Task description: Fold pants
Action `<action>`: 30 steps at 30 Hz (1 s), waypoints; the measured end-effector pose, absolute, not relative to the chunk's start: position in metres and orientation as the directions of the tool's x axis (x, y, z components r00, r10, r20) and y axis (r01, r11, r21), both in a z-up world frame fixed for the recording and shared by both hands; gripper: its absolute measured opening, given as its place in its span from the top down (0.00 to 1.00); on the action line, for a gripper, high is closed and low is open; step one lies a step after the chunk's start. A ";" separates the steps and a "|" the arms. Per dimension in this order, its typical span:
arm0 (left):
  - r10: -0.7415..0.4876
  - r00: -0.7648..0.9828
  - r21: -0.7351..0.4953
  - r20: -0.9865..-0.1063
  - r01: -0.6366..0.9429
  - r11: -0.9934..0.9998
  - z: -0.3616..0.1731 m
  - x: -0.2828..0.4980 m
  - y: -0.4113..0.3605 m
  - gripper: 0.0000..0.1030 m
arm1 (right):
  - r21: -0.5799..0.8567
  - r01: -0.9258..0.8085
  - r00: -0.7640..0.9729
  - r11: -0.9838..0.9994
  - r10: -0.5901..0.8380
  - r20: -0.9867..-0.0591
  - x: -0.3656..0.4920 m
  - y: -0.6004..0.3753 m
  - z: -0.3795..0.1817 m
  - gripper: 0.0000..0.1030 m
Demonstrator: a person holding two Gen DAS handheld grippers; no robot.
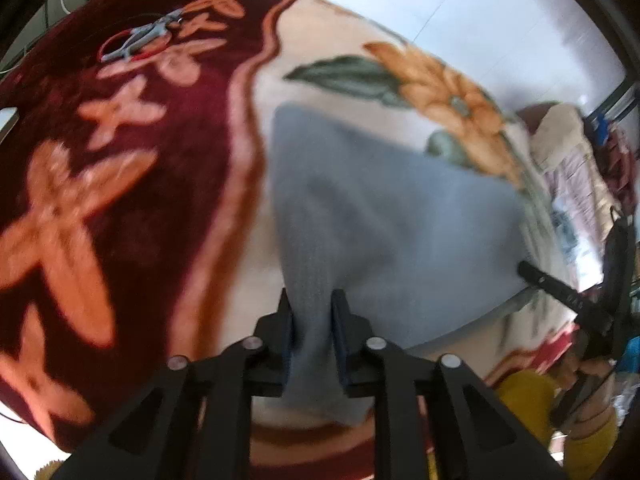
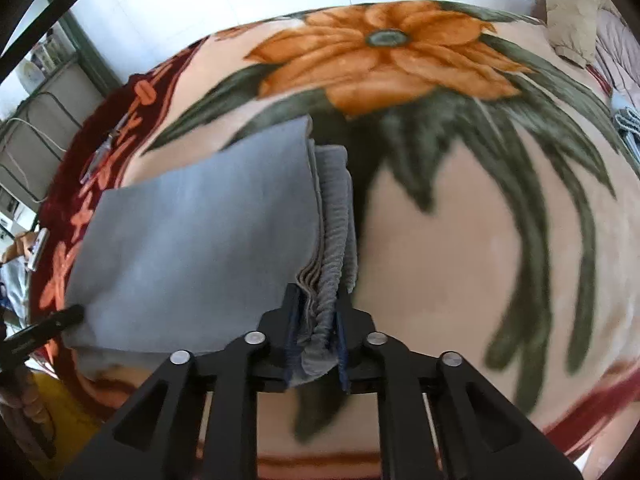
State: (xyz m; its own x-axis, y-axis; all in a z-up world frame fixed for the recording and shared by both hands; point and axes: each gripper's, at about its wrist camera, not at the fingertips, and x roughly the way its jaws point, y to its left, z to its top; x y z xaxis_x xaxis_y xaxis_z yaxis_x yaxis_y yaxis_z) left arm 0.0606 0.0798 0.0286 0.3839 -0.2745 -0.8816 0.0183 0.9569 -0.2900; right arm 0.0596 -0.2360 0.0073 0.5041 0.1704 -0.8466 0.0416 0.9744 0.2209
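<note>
I've got both claws, left claw (image 1: 312, 316) & right claw (image 2: 318, 312), clamped on grey pants (image 2: 192, 248) over the flower blanket (image 2: 460, 240).

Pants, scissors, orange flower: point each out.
pants (image 2: 192, 240), right wrist view, flat grey top layer.
scissors (image 1: 140, 38), left wrist view, grey blades near red loop.
orange flower (image 2: 380, 52), right wrist view, petals beside centre.
</note>
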 end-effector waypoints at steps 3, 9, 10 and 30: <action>-0.257 0.412 -0.273 -0.874 0.022 0.962 0.037 0.052 0.082 0.75 | 0.221 0.052 0.516 0.974 0.164 -0.841 0.052 -0.242 0.018 0.80; -0.236 0.505 -0.259 -0.830 0.027 0.966 0.063 0.051 0.084 0.74 | 0.156 0.007 0.619 0.988 0.118 -0.777 0.038 -0.224 0.057 0.78; -0.247 0.507 -0.271 -0.826 0.028 0.962 0.065 0.053 0.084 0.75 | 0.164 -0.004 0.627 0.987 0.130 -0.768 0.039 -0.221 0.059 0.78; -0.219 0.436 -0.240 -0.873 0.008 0.971 0.036 0.047 0.066 0.83 | 0.215 -0.028 0.495 0.976 0.200 -0.846 0.038 -0.206 0.022 0.78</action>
